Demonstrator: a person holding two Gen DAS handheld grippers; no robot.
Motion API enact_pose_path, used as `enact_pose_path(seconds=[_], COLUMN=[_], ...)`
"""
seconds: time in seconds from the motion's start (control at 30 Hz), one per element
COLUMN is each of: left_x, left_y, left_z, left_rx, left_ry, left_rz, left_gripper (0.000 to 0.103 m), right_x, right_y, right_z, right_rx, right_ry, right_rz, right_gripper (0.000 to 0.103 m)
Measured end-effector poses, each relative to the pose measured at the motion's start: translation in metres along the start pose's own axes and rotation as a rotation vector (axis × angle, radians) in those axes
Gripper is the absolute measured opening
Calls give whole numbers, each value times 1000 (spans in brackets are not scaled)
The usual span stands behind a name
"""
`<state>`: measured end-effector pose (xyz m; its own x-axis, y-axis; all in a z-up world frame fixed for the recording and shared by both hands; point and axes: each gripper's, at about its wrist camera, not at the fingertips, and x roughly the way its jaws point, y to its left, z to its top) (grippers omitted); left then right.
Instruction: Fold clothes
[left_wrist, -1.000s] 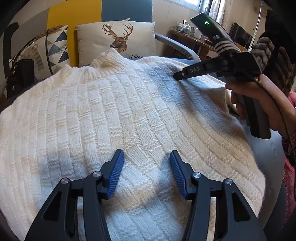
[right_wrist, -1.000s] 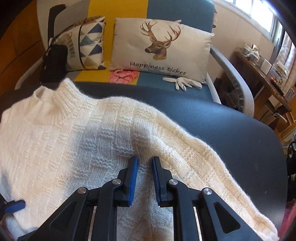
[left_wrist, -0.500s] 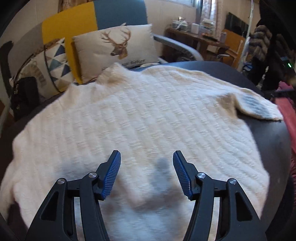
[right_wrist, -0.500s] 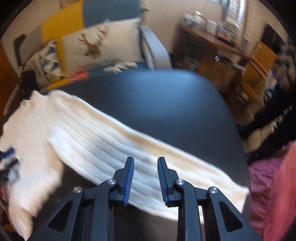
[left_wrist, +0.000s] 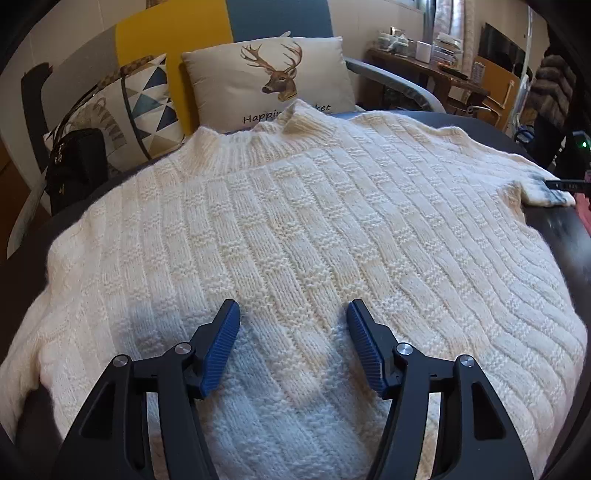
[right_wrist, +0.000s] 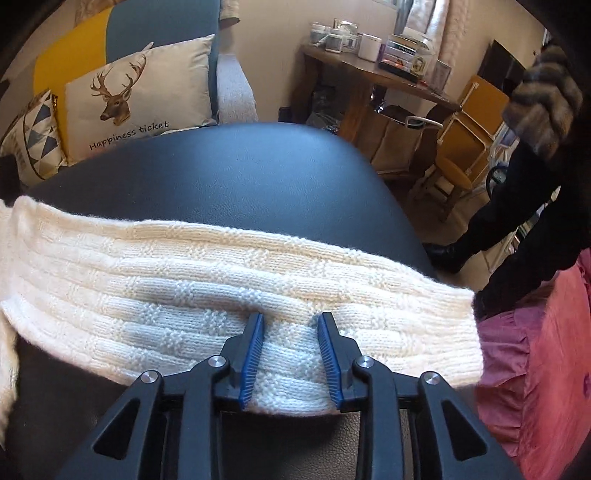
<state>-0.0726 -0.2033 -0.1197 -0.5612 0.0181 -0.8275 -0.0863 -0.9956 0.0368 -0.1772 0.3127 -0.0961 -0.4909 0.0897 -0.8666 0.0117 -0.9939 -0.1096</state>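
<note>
A cream knitted sweater (left_wrist: 295, 229) lies spread flat on the dark round table (left_wrist: 554, 229), collar toward the sofa. Just above the sweater's lower body, my left gripper (left_wrist: 292, 308) stands open with nothing pinched. In the right wrist view its sleeve (right_wrist: 184, 280) stretches straight across the table (right_wrist: 240, 170) to the right edge. My right gripper (right_wrist: 290, 318) hovers over the sleeve near the cuff. Its jaws are opening; the knit lies flat between them and the pads do not press it. The right gripper's tip (left_wrist: 565, 184) shows by the cuff in the left wrist view.
Behind the table is a sofa with a deer cushion (left_wrist: 273, 81), a triangle-pattern cushion (left_wrist: 140, 107) and a black bag (left_wrist: 74, 166). To the right stand a cluttered wooden desk (right_wrist: 369, 70) and a yellow chair (right_wrist: 472, 122). Pink cloth (right_wrist: 535, 369) and dark clothing (right_wrist: 535, 206) border the table's right edge.
My right gripper swung from the sweater's shoulder out to the right along the sleeve, which now lies stretched straight, and its jaws have widened. The left gripper shifted slightly over the body.
</note>
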Motion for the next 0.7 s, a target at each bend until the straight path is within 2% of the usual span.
enact_pose_path(seconds=[0.03, 0.1, 0.13, 0.17, 0.23, 0.3, 0.43, 0.53, 0.6, 0.7], left_x=[-2, -10, -14, -19, -29, -41, -59, -57, -54, -53], left_y=[3, 9, 10, 11, 9, 4, -5, 0, 6, 13], left_z=[0, -2, -5, -8, -15, -27, -56, -73, -75, -67], left_rx=[-7, -24, -32, -40, -52, -58, -48, -48, -68, -45], left_ry=[0, -12, -22, -30, -47, -62, -72, -57, -49, -45], left_rz=[-7, -28, -42, -56, -84, -117, -118, -60, -50, 15], left_gripper=[64, 64, 64, 64, 64, 64, 64, 64, 64, 65], right_x=[-11, -39, -49, -55, -56, -54, -39, -30, -22, -11], right_y=[6, 21, 34, 49, 82, 114, 151, 153, 154, 169], right_z=[-2, -8, -12, -17, -29, -43, -54, -49, -42, -33], right_rx=[6, 18, 5, -22, -96, -177, -228, -131, -51, 31], right_ry=[-40, -116, -125, -103, -18, 63, 149, 126, 128, 197], right_rz=[46, 224, 340, 453, 590, 649, 634, 678, 727, 892], right_gripper=[30, 30, 30, 30, 30, 30, 30, 30, 34, 34])
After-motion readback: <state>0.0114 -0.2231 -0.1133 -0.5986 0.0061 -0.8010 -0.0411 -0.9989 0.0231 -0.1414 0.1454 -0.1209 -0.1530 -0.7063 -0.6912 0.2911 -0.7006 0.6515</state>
